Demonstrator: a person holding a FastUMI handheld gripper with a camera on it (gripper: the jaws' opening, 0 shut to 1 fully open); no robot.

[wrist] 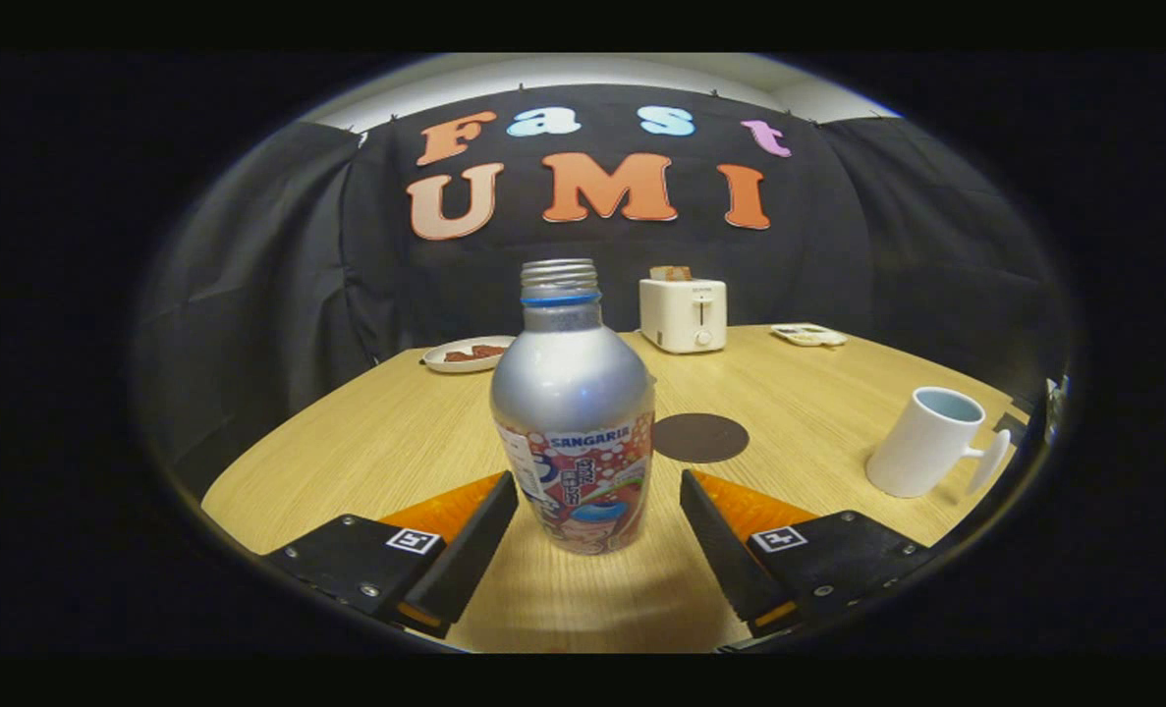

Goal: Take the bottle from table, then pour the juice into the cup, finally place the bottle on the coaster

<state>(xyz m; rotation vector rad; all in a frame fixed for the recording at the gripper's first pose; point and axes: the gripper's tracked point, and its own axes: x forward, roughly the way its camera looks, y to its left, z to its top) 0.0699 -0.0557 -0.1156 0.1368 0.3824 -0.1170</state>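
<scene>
The claw [597, 491] stands open at the bottom centre of the frame, its two fingers spread wide with the bottle [573, 412] upright between them, a clear gap on each side so neither finger touches it. The bottle has a silver shoulder, a threaded uncapped neck with a blue ring, and a printed wrap around its lower half; it rests on the wooden bench [396, 442]. Just behind it and slightly right lies the dark round coaster [700, 437], flat on the bench and partly bordered by the bottle's edge. Toward the right of the frame stands the white cup [926, 442], handle pointing right, well apart from the bottle. At the far side of the bench sit a white toaster [683, 314] at centre, a plate [467, 353] with dark pieces at left, and a small tray [808, 335] at right.
</scene>
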